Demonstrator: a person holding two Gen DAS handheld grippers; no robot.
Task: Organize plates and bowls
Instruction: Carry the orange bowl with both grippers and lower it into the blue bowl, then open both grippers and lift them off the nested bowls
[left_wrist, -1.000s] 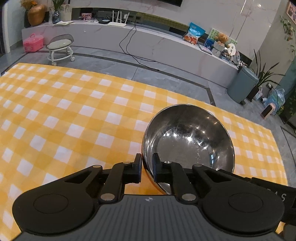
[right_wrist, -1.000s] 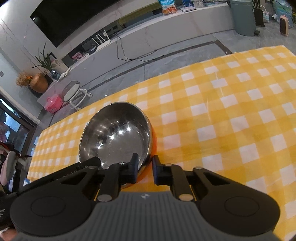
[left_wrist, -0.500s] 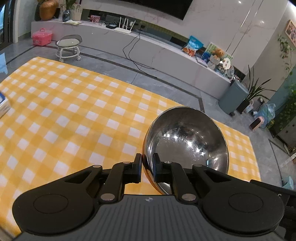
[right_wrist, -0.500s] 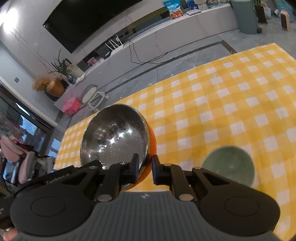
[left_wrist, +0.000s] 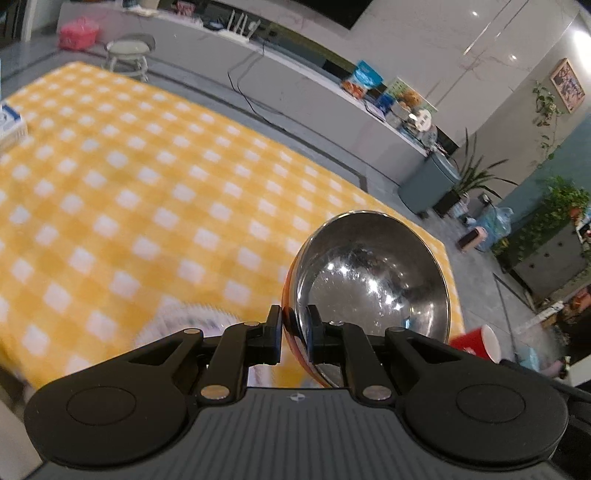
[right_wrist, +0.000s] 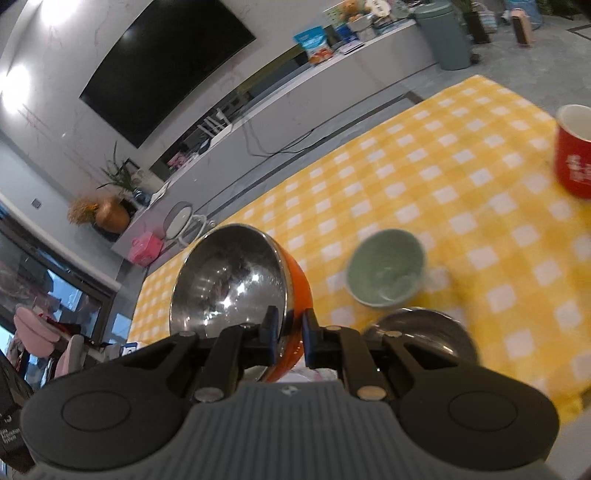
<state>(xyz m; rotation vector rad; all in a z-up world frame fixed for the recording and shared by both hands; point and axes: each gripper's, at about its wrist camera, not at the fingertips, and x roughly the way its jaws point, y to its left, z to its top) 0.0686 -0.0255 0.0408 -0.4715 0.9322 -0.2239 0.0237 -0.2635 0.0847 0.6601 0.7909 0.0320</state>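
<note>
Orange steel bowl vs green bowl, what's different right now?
The orange bowl is held tilted off the cloth, both claws shut on its rim; the green bowl sits upright on the cloth, untouched. The orange bowl has a shiny metal inside; the green one looks matte. Both look empty.

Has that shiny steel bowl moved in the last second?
Yes. The steel bowl, pinched by both grippers, has been carried back, bringing the green bowl and red cup into view.
</note>
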